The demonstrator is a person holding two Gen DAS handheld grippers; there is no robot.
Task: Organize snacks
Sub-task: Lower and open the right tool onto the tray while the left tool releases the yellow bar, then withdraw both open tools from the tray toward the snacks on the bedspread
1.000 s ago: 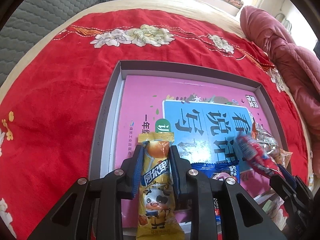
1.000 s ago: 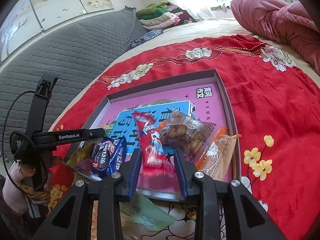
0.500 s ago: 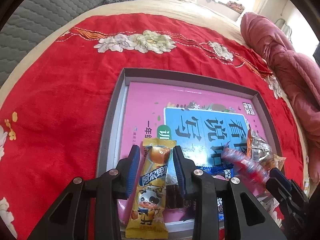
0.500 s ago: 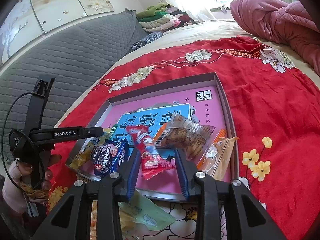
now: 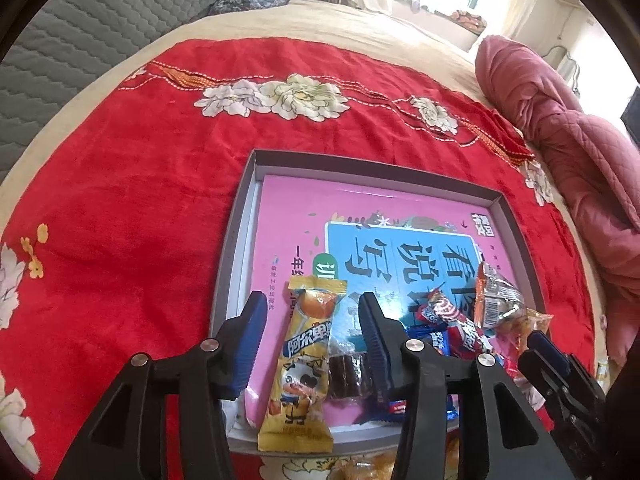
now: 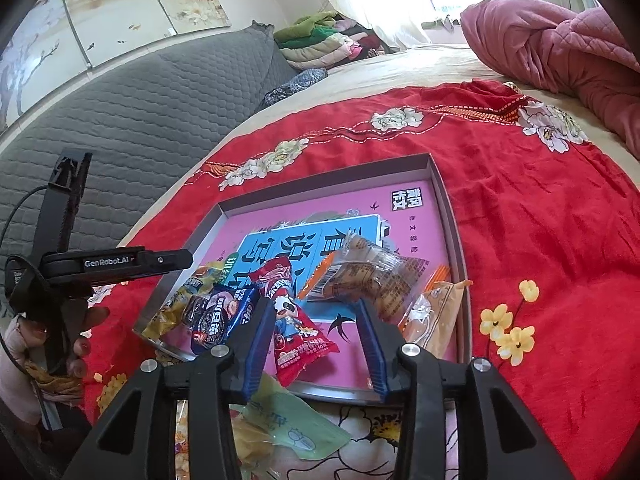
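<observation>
Changed since a second earlier: both pairs of tongs had let go of their packets. The left gripper (image 5: 312,332), formerly clamped on the yellow cow-print snack (image 5: 301,372), had its jaws opening, the packet lying loose between them with clear gaps on both sides. The right gripper (image 6: 316,336), formerly pinching the red panda-print snack (image 6: 294,320), likewise had its jaws opening, the packet lying between the pads, near the left one, not pressed.

Holding: grey shallow box (image 5: 232,264) on a red flowered blanket (image 5: 120,184), floor covered by a pink-and-blue printed sheet (image 6: 416,232).

Contents, near edge: yellow snack overhanging the front rim; dark wafer pack (image 5: 346,376) just beside it; blue cookie pack (image 6: 224,316); clear biscuit bag (image 6: 368,276); orange-edged pouch (image 6: 436,312) against the right wall.

Outside the box: pale green packet (image 6: 296,424) under the right gripper's fingers. A hand (image 6: 78,344) held the left gripper's handle.
</observation>
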